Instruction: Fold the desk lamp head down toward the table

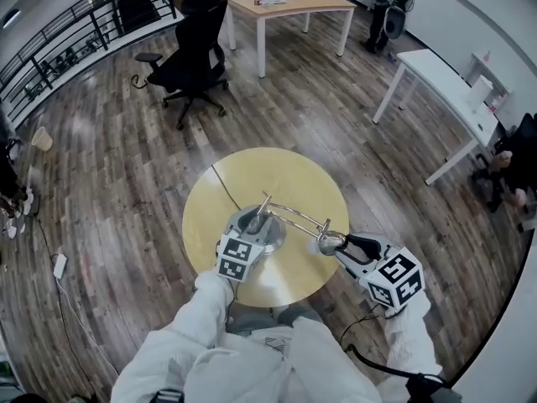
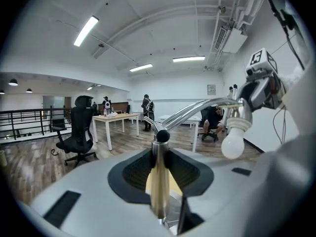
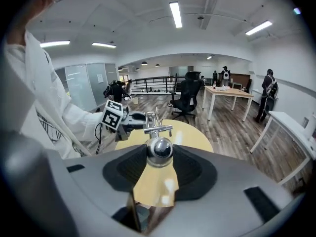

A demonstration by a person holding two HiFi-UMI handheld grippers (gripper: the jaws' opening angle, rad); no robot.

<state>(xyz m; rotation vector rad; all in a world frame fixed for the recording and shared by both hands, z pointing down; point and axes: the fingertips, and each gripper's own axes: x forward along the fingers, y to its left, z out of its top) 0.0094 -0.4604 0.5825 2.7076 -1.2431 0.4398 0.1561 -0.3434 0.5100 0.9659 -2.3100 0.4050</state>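
The desk lamp [image 1: 289, 215] stands on the round table [image 1: 252, 175]. The left gripper [image 1: 254, 227] clamps its post [image 2: 158, 181]. The right gripper [image 1: 340, 243] is closed on the lamp head [image 3: 159, 150], seemingly above the table's edge.

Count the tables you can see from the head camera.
3: the round yellow table under the lamp, a wood-topped table at top, a white table at right. Others may be out of frame.
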